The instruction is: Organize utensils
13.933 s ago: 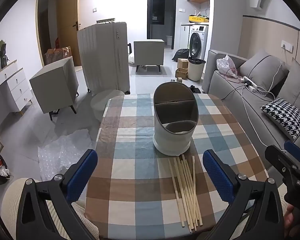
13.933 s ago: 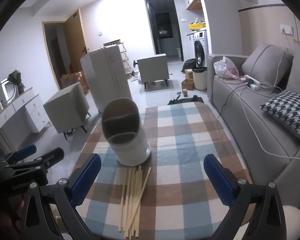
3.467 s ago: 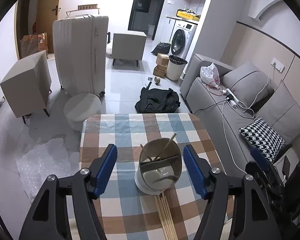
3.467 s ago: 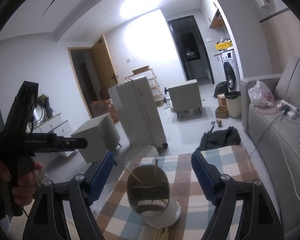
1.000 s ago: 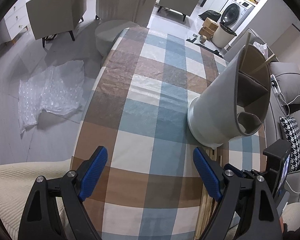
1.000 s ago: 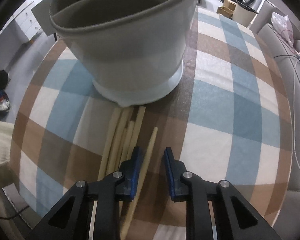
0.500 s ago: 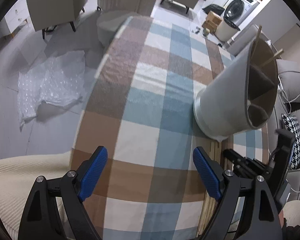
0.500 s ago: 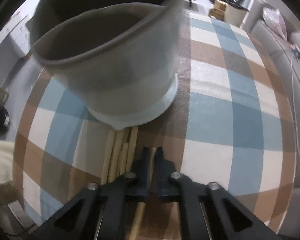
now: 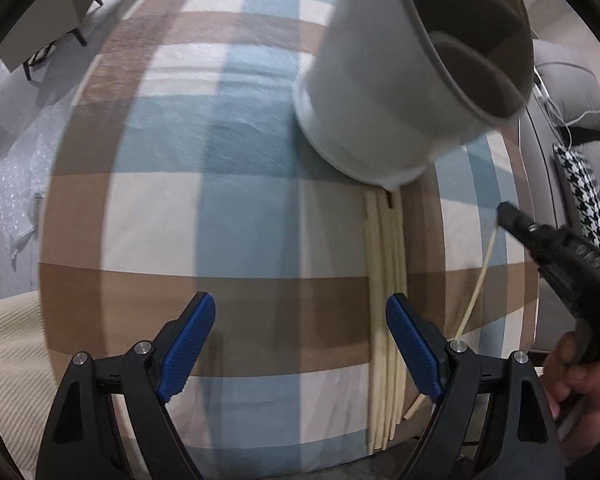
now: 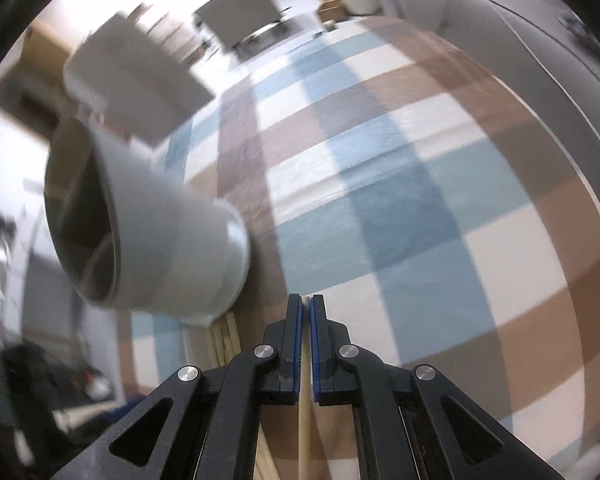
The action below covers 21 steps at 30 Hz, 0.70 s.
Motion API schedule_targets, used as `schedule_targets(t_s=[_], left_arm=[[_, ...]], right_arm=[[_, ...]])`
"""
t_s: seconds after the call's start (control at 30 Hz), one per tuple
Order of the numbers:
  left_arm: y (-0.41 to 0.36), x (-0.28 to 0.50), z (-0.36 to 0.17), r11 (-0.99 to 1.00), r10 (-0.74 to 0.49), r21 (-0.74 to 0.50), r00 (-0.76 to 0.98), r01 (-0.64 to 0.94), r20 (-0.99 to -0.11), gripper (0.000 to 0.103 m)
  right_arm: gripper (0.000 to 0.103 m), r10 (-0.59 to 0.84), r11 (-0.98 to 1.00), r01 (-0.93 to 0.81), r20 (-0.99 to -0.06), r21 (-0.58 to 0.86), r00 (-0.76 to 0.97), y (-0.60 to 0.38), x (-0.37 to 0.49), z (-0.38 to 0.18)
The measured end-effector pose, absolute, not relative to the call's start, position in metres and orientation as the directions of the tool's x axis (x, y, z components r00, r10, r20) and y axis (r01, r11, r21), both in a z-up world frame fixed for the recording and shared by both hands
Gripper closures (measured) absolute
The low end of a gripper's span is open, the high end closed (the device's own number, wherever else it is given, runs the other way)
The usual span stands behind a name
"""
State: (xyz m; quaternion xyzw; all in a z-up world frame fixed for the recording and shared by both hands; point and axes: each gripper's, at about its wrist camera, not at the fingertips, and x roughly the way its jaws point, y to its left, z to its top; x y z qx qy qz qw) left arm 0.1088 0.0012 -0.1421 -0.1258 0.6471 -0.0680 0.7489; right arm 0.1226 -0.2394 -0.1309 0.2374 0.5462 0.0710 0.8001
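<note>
Right claw [image 10: 304,310] is clamped on one pale wooden chopstick [image 10: 304,420], its tip hidden between the pads; left claw [image 9: 300,344] gapes empty above the checked worktop [image 9: 239,200]; the grey utensil holder's [image 9: 380,92] far compartments are blurred.

The table [image 9: 159,208] is covered by a checked cloth [image 9: 243,128] in blue, brown and cream. A grey divided holder [image 9: 384,92] is placed on it toward the right edge. A bundle of wooden chopsticks [image 9: 384,320] is laid from the holder's base to the near edge.
</note>
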Motion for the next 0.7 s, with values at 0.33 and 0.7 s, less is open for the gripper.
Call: schedule_targets(t_s=[0.33, 0.7], left_arm=[[-0.032, 0.105, -0.158, 0.985, -0.168, -0.170, 0.127, -0.004, -0.978, 0.019], [-0.031, 0.090, -0.163, 0.998, -0.068, -0.067, 0.125, 0.009, -0.990, 0.023]], right_arm=[[0.100, 0.431, 0.800, 0.210, -0.782, 0.562, 0.450, -0.285, 0.121, -0.123], [0.100, 0.448, 0.790, 0.192, -0.762, 0.582, 0.467, -0.289, 0.120, -0.114]])
